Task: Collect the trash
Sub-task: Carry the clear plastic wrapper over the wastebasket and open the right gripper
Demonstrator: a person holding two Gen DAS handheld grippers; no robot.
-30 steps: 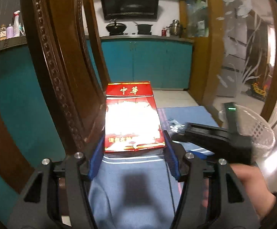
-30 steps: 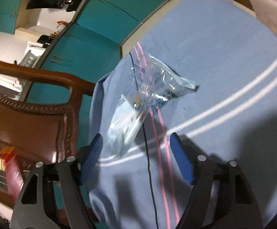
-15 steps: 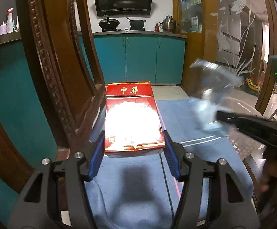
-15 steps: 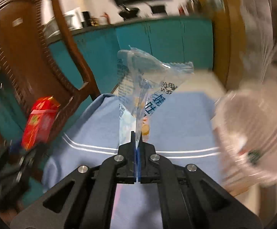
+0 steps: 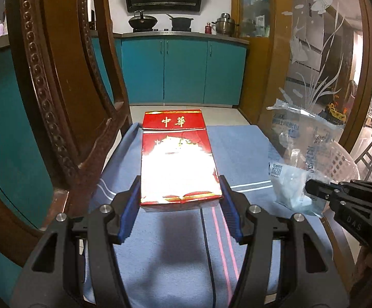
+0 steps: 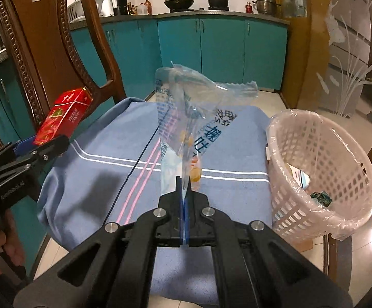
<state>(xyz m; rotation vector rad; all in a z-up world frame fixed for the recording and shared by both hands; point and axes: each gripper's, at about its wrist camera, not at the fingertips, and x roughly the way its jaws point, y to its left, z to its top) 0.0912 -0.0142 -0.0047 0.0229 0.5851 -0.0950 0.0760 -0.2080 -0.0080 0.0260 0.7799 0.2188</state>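
Note:
My left gripper is shut on a red cigarette box with gold lettering and holds it above the blue cloth. The box also shows in the right wrist view. My right gripper is shut on a clear plastic wrapper with blue print, held upright above the cloth. The wrapper also shows in the left wrist view, at the right. A white lattice trash basket, lined with a plastic bag, stands just right of the cloth with a few scraps inside.
A carved wooden chair back rises at the left, close to the box. Teal kitchen cabinets stand behind. A frosted glass door in a wooden frame is at the right. The cloth has white and pink stripes.
My right gripper closed on the wrapper, lifted it off the cloth and swung it upright near the basket. My left gripper kept the red box and rose slightly.

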